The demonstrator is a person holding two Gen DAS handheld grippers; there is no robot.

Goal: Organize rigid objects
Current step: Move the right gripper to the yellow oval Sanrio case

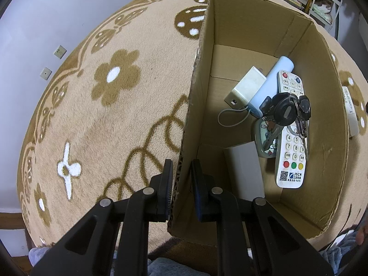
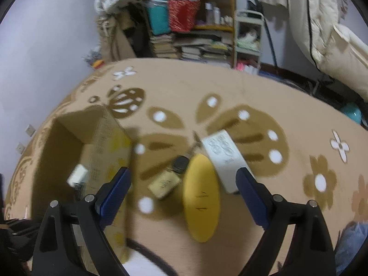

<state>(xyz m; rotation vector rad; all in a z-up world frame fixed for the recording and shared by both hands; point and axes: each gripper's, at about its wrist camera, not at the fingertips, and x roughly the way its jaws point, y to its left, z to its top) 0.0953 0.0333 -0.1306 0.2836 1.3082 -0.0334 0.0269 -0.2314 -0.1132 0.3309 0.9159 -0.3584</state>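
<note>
Cardboard box point(image 1: 264, 34) wall sits pinched between the left gripper point(image 1: 181, 179) fingers, while just ahead between the wide-open right gripper point(image 2: 184, 184) fingers lies a smooth, stiff yellow oval case point(image 2: 201, 197), probably slippery, best taken across its narrow middle.

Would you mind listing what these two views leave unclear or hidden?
- Left wrist view: the keys cover the middle of the remote; what the white block is cannot be told.
- Left wrist view: the cardboard box wall hides most of a second remote outside.
- Right wrist view: motion blur smears the small bottle label and yellow oval markings.
</note>
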